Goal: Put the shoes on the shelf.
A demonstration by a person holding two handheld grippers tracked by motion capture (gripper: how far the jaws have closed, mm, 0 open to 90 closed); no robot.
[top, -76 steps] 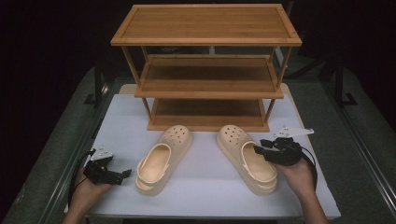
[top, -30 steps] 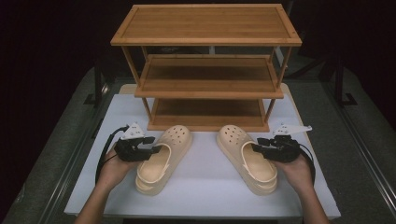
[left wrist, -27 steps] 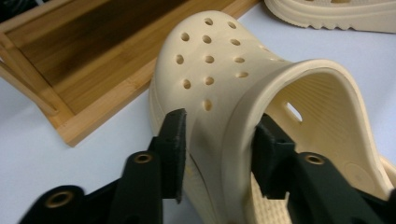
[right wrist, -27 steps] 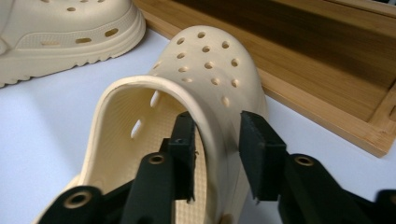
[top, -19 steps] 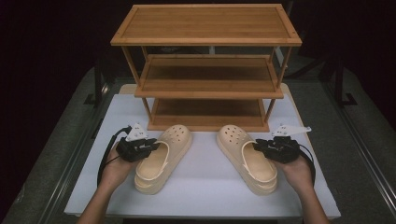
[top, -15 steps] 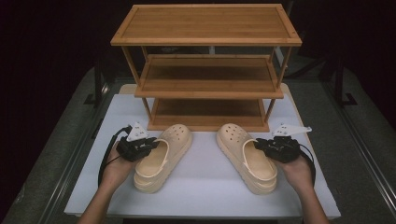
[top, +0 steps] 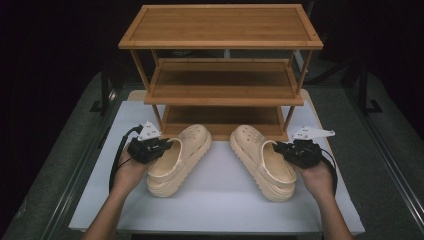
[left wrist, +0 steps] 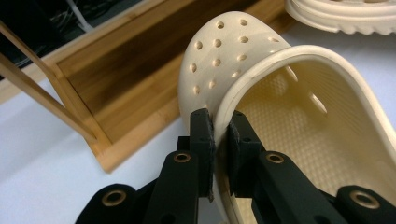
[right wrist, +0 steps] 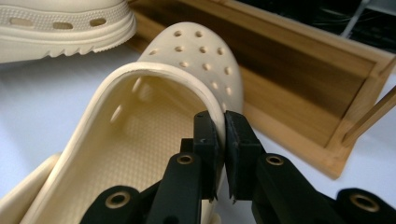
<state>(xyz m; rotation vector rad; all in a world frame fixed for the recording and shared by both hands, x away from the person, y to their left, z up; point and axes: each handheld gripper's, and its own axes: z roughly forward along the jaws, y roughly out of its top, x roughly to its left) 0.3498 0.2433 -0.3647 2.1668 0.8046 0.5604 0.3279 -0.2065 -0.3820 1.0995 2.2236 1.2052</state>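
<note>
Both jaw sets had just been closing, each with a clog's rim between the pads. Left gripper (top: 161, 146) was clamped on the outer side wall of the left clog (top: 180, 159); right gripper (top: 283, 149) was clamped on the outer side wall of the right clog (top: 262, 161). Clogs sat on the white table (top: 220, 210), toes touching or just short of the wooden rack's (top: 220, 42) bottom shelf, well apart.
</note>
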